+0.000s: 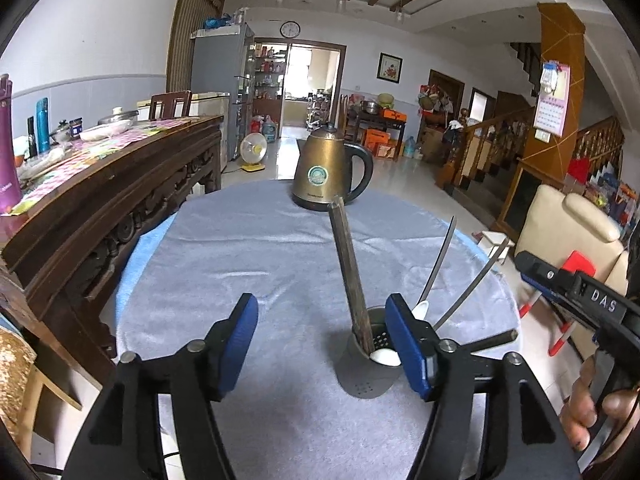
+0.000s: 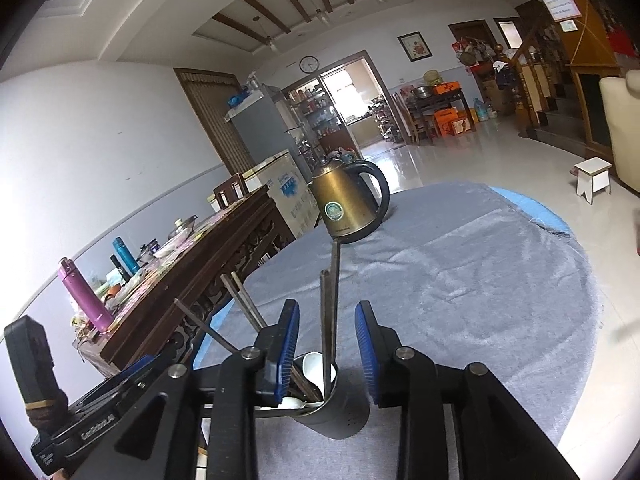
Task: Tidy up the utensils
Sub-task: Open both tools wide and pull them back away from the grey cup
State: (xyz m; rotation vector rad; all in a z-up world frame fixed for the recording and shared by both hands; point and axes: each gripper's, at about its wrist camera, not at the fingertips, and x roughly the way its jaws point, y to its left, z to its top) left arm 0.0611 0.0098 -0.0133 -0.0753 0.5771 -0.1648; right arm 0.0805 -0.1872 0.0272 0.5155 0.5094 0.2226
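A dark grey utensil holder (image 1: 366,376) stands on the grey cloth close to me. In it are brown chopsticks (image 1: 348,264), a white spoon (image 1: 384,356) and two thin metal handles (image 1: 442,264) that lean right. My left gripper (image 1: 320,312) is open and empty; its right finger is just beside the holder's rim. In the right wrist view the holder (image 2: 340,412) sits under my right gripper (image 2: 326,312). That gripper is open, with upright sticks (image 2: 331,280) between its blue pads and clear of both. More sticks (image 2: 244,304) lean left.
A bronze electric kettle (image 1: 328,176) stands at the round table's far side. A carved wooden sideboard (image 1: 120,184) loaded with bottles and dishes runs along the left. A cream armchair (image 1: 568,228) and a small white stool (image 2: 594,178) are off the table's right edge.
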